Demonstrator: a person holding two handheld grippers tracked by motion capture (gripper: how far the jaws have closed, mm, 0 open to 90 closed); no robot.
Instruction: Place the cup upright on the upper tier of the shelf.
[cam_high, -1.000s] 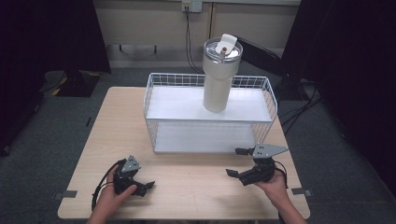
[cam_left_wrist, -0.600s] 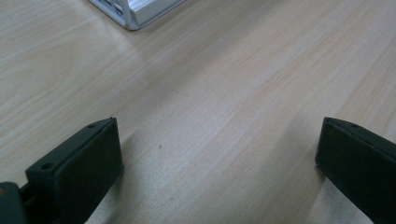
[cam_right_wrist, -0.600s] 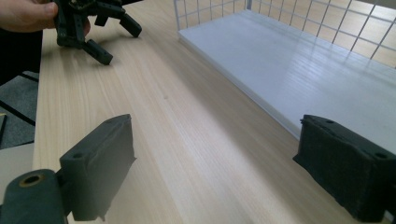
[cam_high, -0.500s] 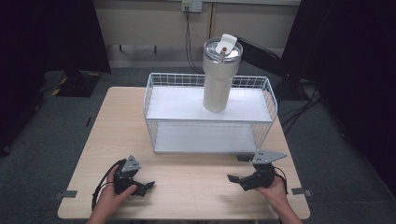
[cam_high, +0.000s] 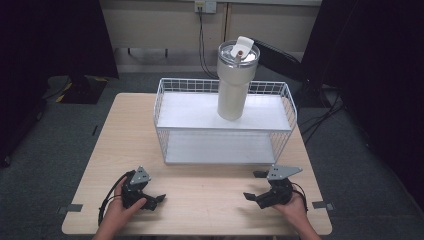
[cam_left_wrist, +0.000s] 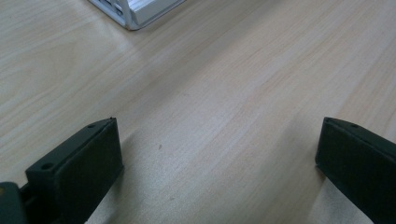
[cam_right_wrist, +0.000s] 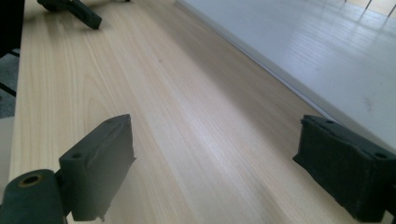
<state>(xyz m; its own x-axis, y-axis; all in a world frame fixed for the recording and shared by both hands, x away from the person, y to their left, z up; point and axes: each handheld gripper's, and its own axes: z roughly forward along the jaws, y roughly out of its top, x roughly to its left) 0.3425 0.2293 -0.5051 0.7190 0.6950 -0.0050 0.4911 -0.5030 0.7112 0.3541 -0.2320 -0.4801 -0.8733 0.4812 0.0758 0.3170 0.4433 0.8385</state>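
A tall cream tumbler (cam_high: 233, 85) with a lid and a flip tab stands upright on the top shelf of a white wire rack (cam_high: 161, 107) at the back of the wooden table (cam_high: 210, 195). My left gripper (cam_high: 154, 200) rests low near the front left, open, its jaws pointing right. In the left gripper view its jaws (cam_left_wrist: 219, 158) are spread wide over bare wood. My right gripper (cam_high: 254, 185) sits near the front right, open, pointing left. The right gripper view shows its jaws (cam_right_wrist: 215, 172) apart with nothing between them.
The rack's white lower shelf (cam_right_wrist: 327, 51) lies just beyond my right gripper, and a corner of the rack (cam_left_wrist: 135, 11) shows ahead of my left one. The left gripper (cam_right_wrist: 74, 10) shows far off in the right gripper view. Dark curtains and cables stand behind the table.
My right gripper has drawn back a little toward the table's near edge and sunk lower. The left gripper, the tumbler and the rack have stayed put.
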